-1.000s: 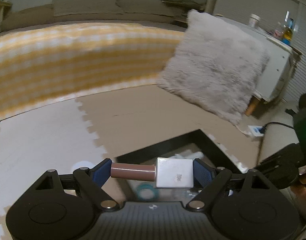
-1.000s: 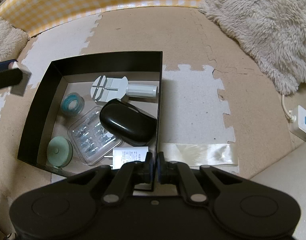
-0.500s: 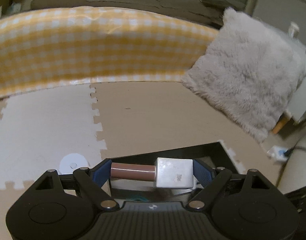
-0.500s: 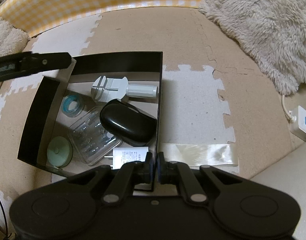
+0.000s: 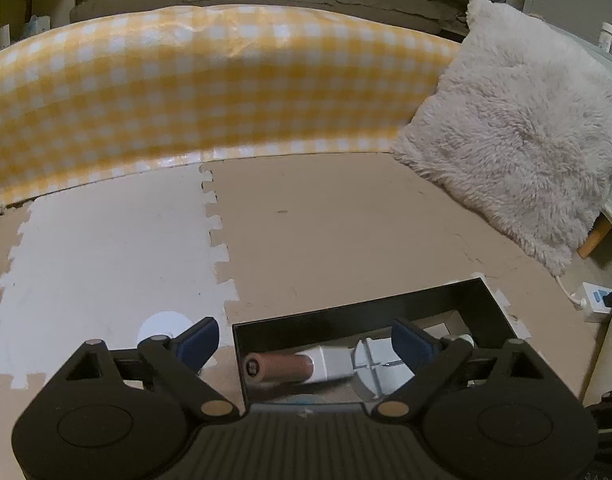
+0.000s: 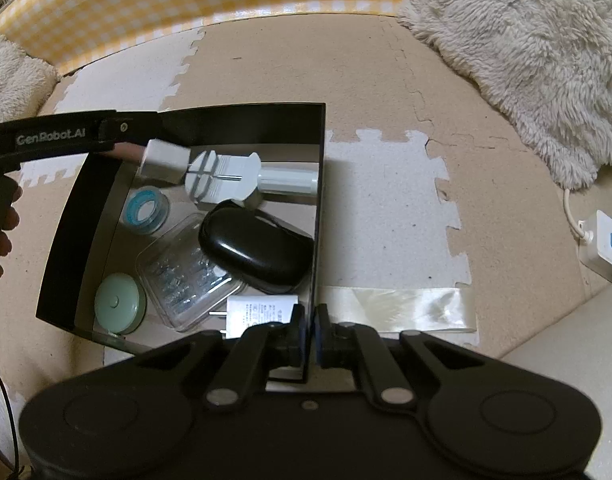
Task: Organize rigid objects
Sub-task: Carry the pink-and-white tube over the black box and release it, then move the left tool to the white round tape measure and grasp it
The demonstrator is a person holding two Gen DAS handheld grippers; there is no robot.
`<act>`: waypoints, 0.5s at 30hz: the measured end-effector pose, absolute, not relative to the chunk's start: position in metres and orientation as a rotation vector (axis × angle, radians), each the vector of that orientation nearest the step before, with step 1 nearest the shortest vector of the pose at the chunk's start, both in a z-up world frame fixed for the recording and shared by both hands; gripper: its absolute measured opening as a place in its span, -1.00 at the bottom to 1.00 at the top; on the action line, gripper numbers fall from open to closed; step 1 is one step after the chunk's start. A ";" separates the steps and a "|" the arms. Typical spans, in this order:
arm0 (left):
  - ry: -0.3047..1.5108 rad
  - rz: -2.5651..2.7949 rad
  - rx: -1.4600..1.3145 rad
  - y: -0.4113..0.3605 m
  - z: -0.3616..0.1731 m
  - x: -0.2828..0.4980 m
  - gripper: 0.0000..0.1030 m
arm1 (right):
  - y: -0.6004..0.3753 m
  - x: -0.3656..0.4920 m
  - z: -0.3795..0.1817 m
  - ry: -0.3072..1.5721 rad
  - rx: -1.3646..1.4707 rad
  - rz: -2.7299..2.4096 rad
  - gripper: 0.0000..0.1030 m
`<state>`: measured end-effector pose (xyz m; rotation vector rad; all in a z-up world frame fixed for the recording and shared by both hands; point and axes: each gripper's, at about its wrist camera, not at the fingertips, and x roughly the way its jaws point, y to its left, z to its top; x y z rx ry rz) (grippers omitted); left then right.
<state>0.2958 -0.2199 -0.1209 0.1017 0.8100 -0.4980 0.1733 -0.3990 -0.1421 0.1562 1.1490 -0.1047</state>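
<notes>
A brown tube with a white square cap [image 5: 293,368] hangs blurred between the pads of my left gripper [image 5: 303,340], touching neither; the jaws are opening over the far left corner of the black box [image 5: 482,304]. The right wrist view shows the tube [image 6: 161,158] dropping beside a white watch tool [image 6: 225,176], below one left finger [image 6: 65,136]. My right gripper [image 6: 310,332] is shut on the box's near right wall [image 6: 320,200]. In the box lie a black case [image 6: 257,248], a blue tape roll [image 6: 145,210], a clear plastic case [image 6: 185,276], a green tin [image 6: 117,308] and a white plug [image 6: 261,314].
The box stands on foam puzzle mats. A yellow checked barrier [image 5: 209,92] runs behind, with a fluffy cushion [image 5: 522,132] at the right. A power strip [image 6: 602,244] and a strip of clear tape [image 6: 398,308] lie right of the box. A white disc [image 5: 165,322] lies left of it.
My left gripper came over the box and tipped downward. Its jaws widened and the capped tube came off the pads. The right gripper kept its grip and did not move.
</notes>
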 end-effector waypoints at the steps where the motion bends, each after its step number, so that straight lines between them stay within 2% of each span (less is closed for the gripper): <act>1: 0.811 -0.500 0.107 -0.220 -0.120 0.295 0.81 | -0.399 0.173 -0.142 1.149 0.156 -0.105 -0.90; 15: 0.876 -0.582 0.173 -0.212 -0.119 0.269 0.92 | -0.399 0.173 -0.142 1.149 0.156 -0.105 -0.90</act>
